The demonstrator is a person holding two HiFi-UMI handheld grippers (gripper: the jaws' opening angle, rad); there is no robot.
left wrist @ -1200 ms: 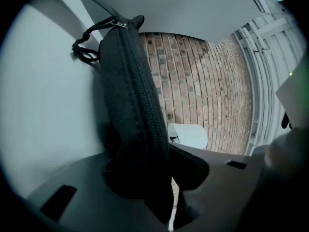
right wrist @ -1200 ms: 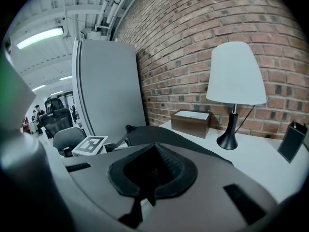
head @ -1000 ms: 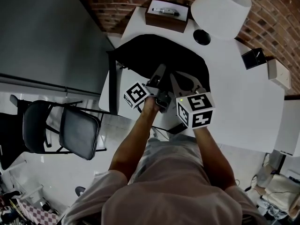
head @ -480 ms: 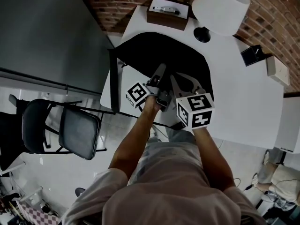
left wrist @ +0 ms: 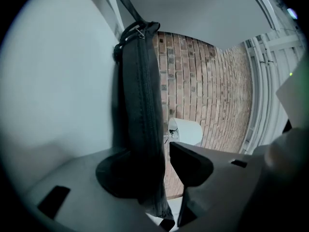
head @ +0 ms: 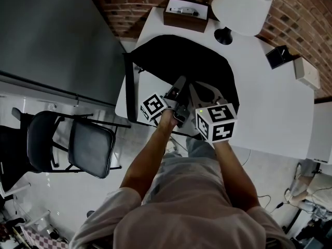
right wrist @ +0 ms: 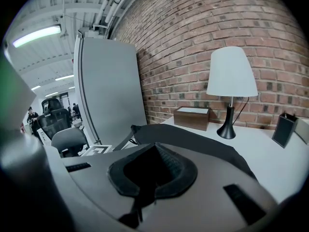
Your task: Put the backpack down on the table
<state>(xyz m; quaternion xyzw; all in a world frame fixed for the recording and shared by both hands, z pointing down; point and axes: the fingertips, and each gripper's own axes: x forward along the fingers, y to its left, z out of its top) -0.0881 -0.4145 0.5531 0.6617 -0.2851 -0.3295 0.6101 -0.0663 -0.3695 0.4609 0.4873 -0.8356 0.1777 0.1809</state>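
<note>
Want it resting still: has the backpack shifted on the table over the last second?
Yes, slightly: the backpack has let its near right edge creep away from the lamp base toward the near edge of the table.

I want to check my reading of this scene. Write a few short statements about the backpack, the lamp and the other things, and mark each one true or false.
1. The backpack lies on the table. True.
2. The lamp has a black shade. False: the shade is white.
3. The wooden box rests on top of the backpack. False: it stands on the table beyond the backpack.
4. In the head view, a folding chair stands to the left of the table. True.
5. The left gripper has its jaws apart. True: they have just been opening, with the backpack's edge between them.
</note>
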